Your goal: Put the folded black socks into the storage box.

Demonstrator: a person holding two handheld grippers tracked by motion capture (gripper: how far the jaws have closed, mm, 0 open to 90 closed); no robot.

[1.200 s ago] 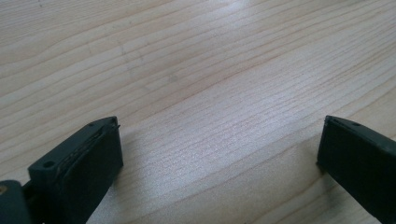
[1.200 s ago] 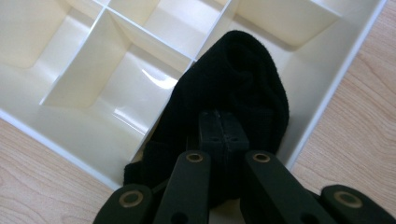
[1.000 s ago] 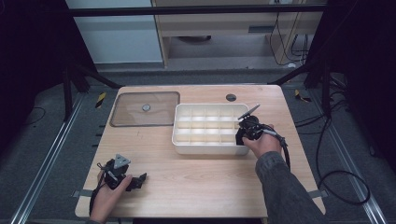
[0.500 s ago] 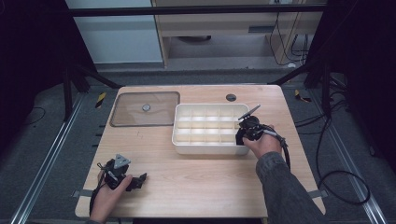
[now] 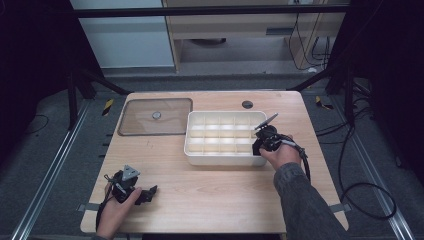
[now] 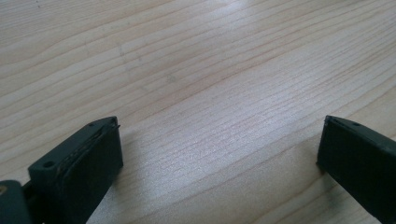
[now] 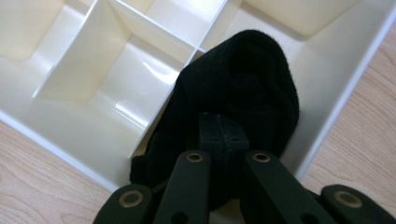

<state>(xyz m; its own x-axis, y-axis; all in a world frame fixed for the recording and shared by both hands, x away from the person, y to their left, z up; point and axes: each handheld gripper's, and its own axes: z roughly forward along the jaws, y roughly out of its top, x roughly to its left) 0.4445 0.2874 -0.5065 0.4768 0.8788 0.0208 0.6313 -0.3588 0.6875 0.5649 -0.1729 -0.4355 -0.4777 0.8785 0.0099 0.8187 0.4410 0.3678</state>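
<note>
I'm working in a lab-style recording bay: my wooden tabletop (image 5: 215, 200) stands on grey carpet (image 5: 45, 165) inside a black metal frame (image 5: 210, 11), floor rails (image 5: 50, 170) alongside, loose cables (image 5: 350, 165) beyond my right gripper (image 5: 263, 137).

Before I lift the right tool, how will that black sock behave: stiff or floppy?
Probably floppy: the black sock is bunched and draped across a divider of the cream compartment tray. Its knit looks soft and grippy, so it's unlikely to slip from the shut right tool. It looks light, and may snag the divider.

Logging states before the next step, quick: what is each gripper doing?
Left gripper: open, empty, over bare table.
Right gripper: shut on black sock in the divided tray.
</note>
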